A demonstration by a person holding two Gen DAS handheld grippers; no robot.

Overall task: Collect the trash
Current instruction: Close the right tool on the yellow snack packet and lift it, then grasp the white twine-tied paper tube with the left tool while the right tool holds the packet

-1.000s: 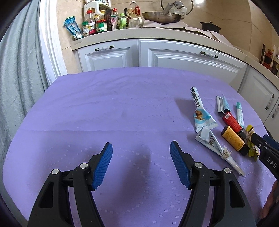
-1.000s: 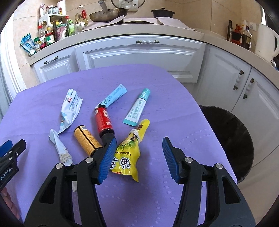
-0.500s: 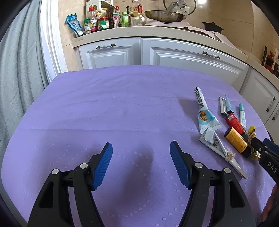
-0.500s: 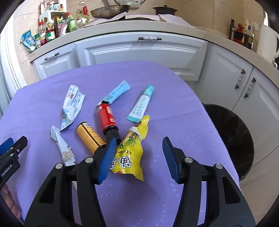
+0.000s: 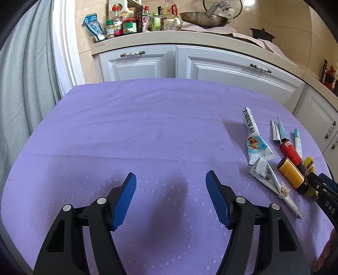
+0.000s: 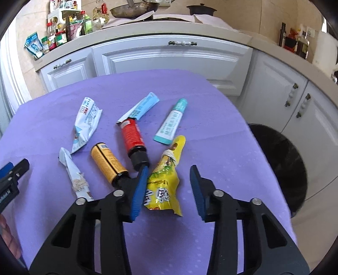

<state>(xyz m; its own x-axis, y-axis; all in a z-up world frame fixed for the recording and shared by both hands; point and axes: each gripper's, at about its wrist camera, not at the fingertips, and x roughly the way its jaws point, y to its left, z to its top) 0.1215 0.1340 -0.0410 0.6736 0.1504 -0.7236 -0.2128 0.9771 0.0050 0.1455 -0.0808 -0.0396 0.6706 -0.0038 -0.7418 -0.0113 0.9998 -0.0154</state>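
My right gripper (image 6: 169,169) hovers low over a yellow snack packet (image 6: 163,184) on the purple cloth (image 6: 211,131). Its jaws are closing with the packet between them. The left pad (image 6: 139,188) is at the packet's edge and the right pad stands apart from it. Beside the packet lie a red bottle (image 6: 132,137), an orange bottle (image 6: 106,161), a teal tube (image 6: 172,122), a light blue tube (image 6: 143,105), a white wrapper (image 6: 86,120) and a twisted wrapper (image 6: 72,171). My left gripper (image 5: 171,179) is open over bare cloth, left of the pile.
A black trash bin (image 6: 281,165) stands on the floor right of the table. White cabinets (image 5: 211,65) run behind, with a counter of jars and bottles (image 5: 128,23) and a pan (image 5: 202,18). A grey curtain (image 5: 23,88) hangs at the left.
The right gripper's jaws have narrowed around the yellow packet, the right jaw coming in. The left gripper has kept still and stayed open.
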